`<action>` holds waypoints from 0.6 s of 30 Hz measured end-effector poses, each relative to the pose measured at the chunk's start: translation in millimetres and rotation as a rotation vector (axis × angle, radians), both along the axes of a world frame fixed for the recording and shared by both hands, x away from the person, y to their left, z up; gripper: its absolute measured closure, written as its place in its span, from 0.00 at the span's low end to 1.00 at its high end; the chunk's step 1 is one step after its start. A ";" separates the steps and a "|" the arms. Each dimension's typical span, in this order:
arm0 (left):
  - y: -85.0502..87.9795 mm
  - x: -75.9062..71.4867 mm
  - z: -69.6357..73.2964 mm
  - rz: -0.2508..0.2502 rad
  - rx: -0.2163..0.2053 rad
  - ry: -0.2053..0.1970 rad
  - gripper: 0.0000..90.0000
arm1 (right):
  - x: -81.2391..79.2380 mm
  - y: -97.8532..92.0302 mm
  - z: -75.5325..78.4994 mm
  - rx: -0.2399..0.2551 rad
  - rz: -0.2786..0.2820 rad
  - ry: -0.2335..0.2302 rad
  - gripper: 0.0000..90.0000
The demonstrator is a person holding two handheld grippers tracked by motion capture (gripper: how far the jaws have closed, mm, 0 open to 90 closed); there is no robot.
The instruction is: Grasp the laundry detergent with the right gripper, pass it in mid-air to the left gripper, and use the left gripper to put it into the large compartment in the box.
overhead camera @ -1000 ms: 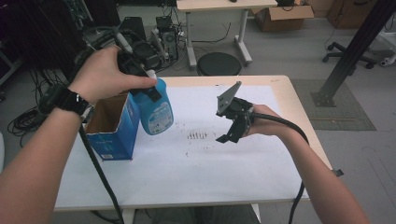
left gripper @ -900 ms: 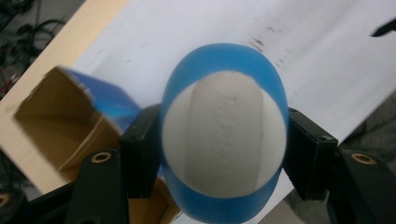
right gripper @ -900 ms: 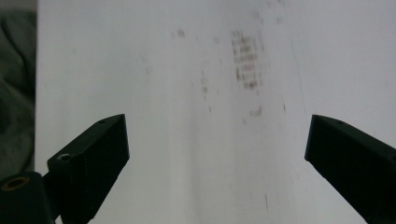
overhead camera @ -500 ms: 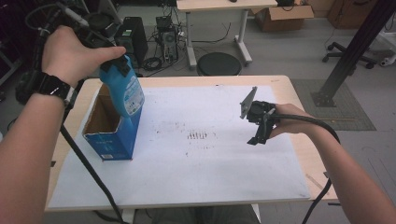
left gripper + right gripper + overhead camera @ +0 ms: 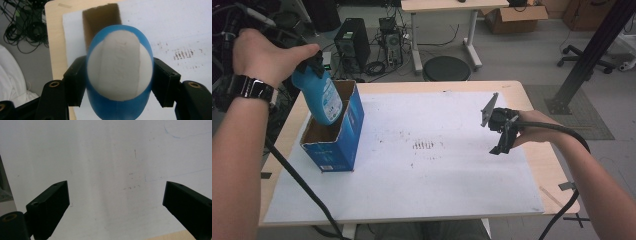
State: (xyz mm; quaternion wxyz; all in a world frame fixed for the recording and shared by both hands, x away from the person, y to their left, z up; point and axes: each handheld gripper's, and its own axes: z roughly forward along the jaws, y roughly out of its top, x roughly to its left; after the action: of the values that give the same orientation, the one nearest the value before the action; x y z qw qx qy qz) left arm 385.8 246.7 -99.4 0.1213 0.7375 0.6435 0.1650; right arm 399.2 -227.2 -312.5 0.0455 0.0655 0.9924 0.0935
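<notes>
A blue spray bottle (image 5: 323, 96) with a white label hangs tilted over an open-topped blue cardboard box (image 5: 337, 145) at the table's left side. Its lower end dips into the box's opening. My left gripper (image 5: 314, 64), mostly covered by the hand, is shut on the bottle near its neck. In the left gripper view the jaws of the left gripper (image 5: 120, 77) press both sides of the bottle (image 5: 120, 67), and the box's brown inside (image 5: 100, 22) shows beyond it. My right gripper (image 5: 495, 132) stands open over the white sheet at the right, nothing between the jaws of the right gripper (image 5: 116, 197).
A white paper sheet (image 5: 437, 175) with small dark marks covers most of the wooden table (image 5: 542, 165). Cables trail from both grippers off the near edge. Behind the table are a computer tower (image 5: 353, 45), tangled cords and a round black stool (image 5: 447, 69).
My left hand carried the bottle up and left, then brought it over the box so its base enters the open top. My right gripper drifted to the right, still open.
</notes>
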 end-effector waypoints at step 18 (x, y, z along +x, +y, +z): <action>12.5 8.5 -61.5 0.027 0.029 0.072 0.42 | -2.9 -5.0 -0.2 -0.014 -0.003 -0.004 0.08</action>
State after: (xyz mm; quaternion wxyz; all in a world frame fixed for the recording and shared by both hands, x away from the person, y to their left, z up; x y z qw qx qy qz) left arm 394.3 259.1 -160.9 0.0852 0.7360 0.6548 0.1491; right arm 396.3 -232.3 -312.6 0.0483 0.0663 0.9929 0.0865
